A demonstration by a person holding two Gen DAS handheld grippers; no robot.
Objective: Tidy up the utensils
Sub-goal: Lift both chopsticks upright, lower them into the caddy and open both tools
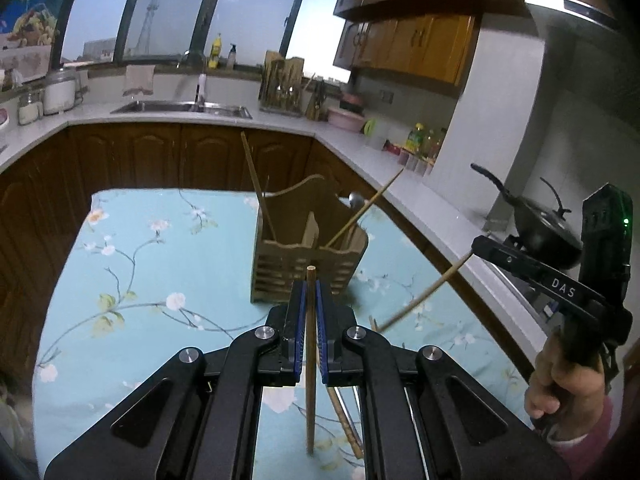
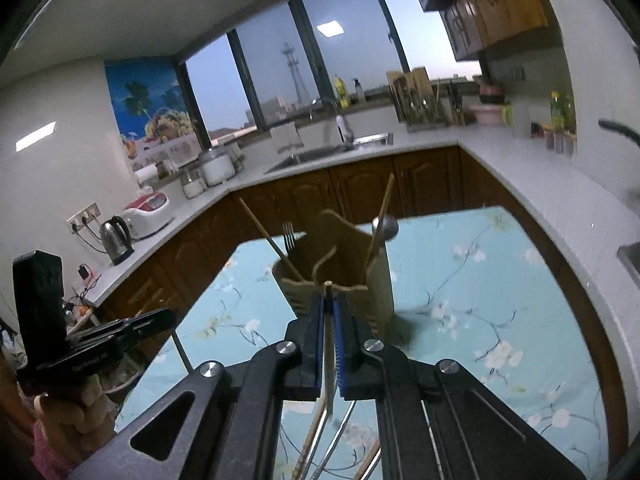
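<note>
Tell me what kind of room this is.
A home kitchen, most likely. A steel sink sits in a white counter under a window, a black wok stands at the right, and a kettle and rice cooker stand by a wall socket.

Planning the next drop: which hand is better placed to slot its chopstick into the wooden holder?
Left, marginally. Left gripper and right gripper each clamp a wooden chopstick, but the slatted wooden utensil holder sits directly ahead of the left.

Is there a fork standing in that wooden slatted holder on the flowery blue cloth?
Yes, a metal fork stands tines-up in the left compartment of the wooden slatted utensil holder, beside a leaning wooden chopstick.
</note>
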